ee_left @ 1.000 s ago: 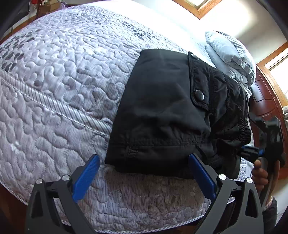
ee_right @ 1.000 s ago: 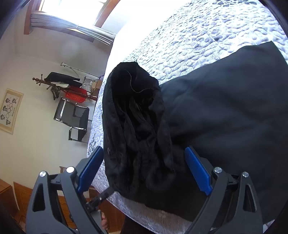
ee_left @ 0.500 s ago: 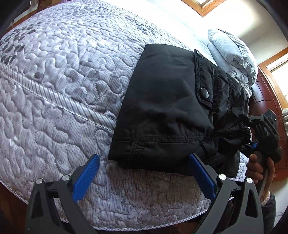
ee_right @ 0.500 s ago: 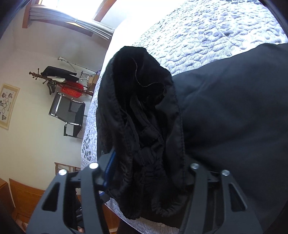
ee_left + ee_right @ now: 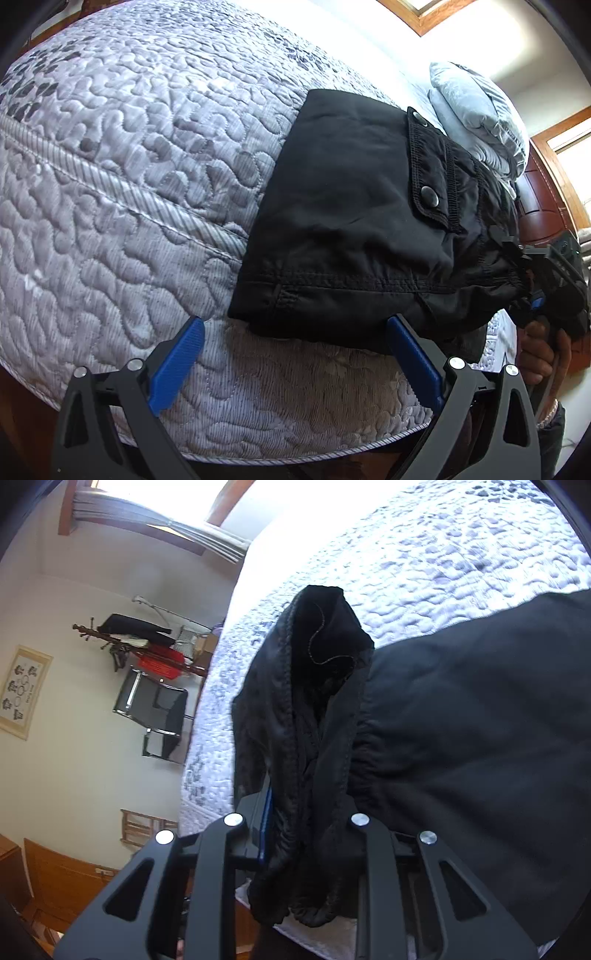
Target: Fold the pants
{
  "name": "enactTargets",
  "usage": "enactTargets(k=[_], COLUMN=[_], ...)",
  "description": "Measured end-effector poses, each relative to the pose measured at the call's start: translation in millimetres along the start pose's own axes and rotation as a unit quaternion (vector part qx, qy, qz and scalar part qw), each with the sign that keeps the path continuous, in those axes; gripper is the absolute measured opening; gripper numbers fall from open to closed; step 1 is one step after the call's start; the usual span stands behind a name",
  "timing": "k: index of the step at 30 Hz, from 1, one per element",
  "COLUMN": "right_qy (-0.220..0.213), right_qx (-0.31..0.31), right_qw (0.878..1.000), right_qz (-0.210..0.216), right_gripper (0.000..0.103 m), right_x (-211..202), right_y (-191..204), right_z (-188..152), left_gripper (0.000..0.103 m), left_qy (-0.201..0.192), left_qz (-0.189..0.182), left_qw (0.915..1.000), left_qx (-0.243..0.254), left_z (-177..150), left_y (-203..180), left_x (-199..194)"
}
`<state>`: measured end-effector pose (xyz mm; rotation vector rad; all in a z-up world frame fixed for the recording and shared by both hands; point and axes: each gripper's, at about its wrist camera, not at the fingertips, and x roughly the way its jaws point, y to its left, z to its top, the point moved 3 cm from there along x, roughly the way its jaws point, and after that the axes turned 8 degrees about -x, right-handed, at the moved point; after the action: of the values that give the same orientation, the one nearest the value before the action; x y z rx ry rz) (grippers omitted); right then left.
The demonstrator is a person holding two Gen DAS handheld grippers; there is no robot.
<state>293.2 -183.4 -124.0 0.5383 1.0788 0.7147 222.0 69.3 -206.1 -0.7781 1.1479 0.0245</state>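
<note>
Pants (image 5: 354, 229): my right gripper (image 5: 306, 834) pinches the bunched waistband; left gripper (image 5: 291, 354) gapes, hem just ahead. Lift evenly, keep layers aligned.

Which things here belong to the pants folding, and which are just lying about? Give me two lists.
Part of the job:
- black pants, lying on the quilted bed
- right tongs, shut on the waistband
- left tongs, open by the near edge

Just lying about:
- pillows
- black chair
- coat rack
- framed picture
</note>
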Motion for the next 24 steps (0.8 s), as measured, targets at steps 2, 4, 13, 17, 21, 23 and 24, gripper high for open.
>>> enactTargets(k=[2, 4, 13, 17, 21, 23, 24], right_qy=[0.0, 0.0, -0.005, -0.015, -0.027, -0.032, -0.036], right_qx=[-0.006, -0.012, -0.032, -0.035, -0.037, -0.035, -0.034], right_qw=[1.0, 1.0, 0.999, 0.998, 0.997, 0.997, 0.997], right_qz=[0.002, 0.004, 0.039, 0.049, 0.054, 0.058, 0.059], right_gripper=[0.021, 0.021, 0.02, 0.021, 0.02, 0.02, 0.02], right_x=[-3, -5, -18, -32, -51, -59, -63], right_y=[10, 20, 61, 69, 72, 72, 72], right_z=[3, 5, 18, 22, 25, 27, 28], left_gripper=[0.099, 0.099, 0.099, 0.099, 0.099, 0.099, 0.099], left_qy=[-0.003, -0.007, -0.04, -0.044, -0.036, -0.032, -0.029], left_qz=[-0.004, -0.006, -0.015, -0.019, -0.026, -0.027, -0.029], left_qw=[1.0, 0.9999, 0.9977, 0.9969, 0.9972, 0.9977, 0.9979], left_qx=[-0.007, -0.013, -0.053, -0.062, -0.061, -0.054, -0.05], left_z=[-1, 0, 9, 8, 3, 0, -1], left_y=[4, 8, 36, 43, 41, 35, 31], left_x=[-6, -11, -40, -45, -42, -40, -39])
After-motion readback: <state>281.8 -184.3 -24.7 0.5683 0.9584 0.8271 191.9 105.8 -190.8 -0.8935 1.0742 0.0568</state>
